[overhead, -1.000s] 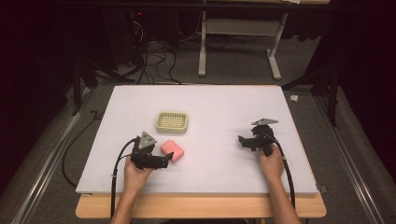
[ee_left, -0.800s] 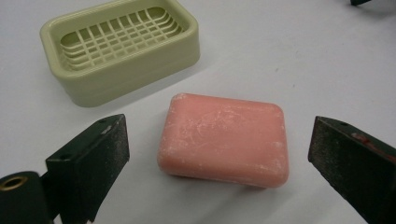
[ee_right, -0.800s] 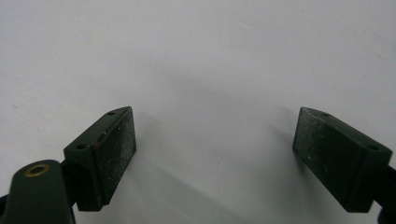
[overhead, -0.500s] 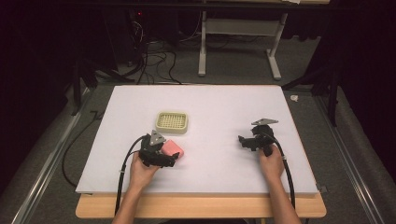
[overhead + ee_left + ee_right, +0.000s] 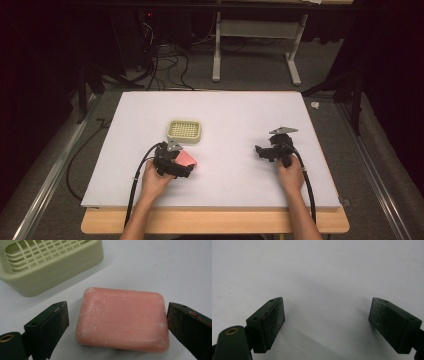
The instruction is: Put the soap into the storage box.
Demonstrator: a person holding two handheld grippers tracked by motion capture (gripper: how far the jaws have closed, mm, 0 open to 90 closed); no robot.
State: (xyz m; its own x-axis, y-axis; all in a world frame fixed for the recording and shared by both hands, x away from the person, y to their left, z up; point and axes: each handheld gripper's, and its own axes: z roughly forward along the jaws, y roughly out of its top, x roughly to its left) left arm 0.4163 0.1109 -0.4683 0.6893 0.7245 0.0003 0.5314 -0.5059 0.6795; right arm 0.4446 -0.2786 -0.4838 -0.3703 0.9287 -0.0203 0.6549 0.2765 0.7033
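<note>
White matte table (image 5: 225,110) in a dark room with cables on the floor behind. The pink soap bar (image 5: 122,318), a rounded, chalky-scuffed rectangle, lies flat just before the pale green slotted plastic soap dish (image 5: 50,265), long axis spanning the left hand-held gripper (image 5: 117,322), whose jaws are spread around it. The right hand-held gripper (image 5: 327,322) is spread wide over bare table.
</note>
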